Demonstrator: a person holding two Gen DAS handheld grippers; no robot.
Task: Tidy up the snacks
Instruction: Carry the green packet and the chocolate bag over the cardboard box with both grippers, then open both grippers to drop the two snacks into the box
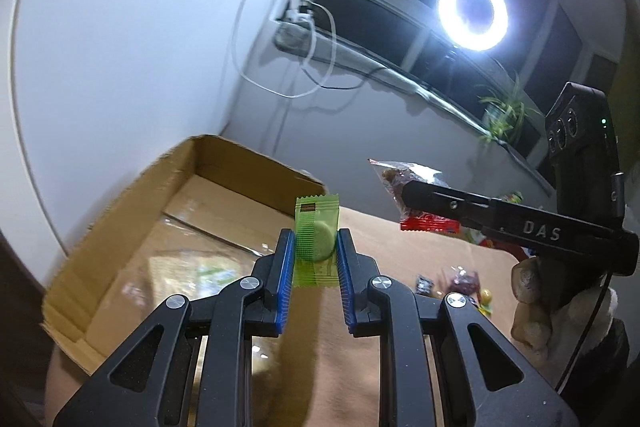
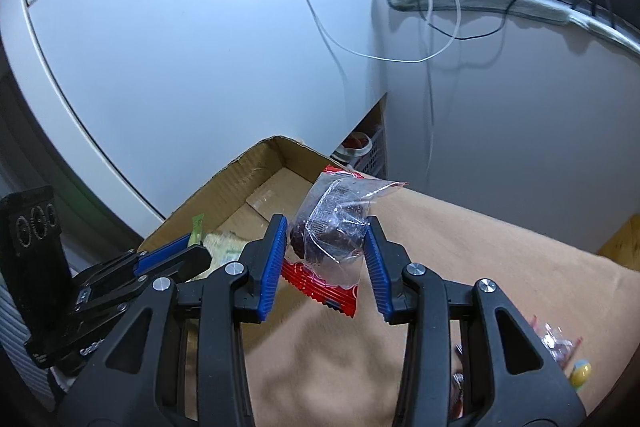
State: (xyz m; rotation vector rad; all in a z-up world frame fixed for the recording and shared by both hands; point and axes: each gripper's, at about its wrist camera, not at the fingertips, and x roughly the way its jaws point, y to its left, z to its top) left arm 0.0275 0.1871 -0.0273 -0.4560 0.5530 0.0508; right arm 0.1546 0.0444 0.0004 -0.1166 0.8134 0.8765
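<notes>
The open cardboard box [image 1: 132, 227] sits on the tan cloth [image 1: 400, 247], its long axis running away from the cameras. Above its near edge, the right gripper [image 2: 326, 247] pinches a clear-and-red snack bag [image 2: 332, 227], tilted; the left gripper [image 1: 316, 247] clamps an upright green wafer packet [image 1: 316, 239]

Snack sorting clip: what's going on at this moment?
A person holds a claw in each hand, each gripping one snack. The left claw is shut on a green packet; the right claw is shut on a clear-and-red packet. Both are up in the air near an open cardboard box on a tan-covered table. More snacks lie loose on the table.
</notes>
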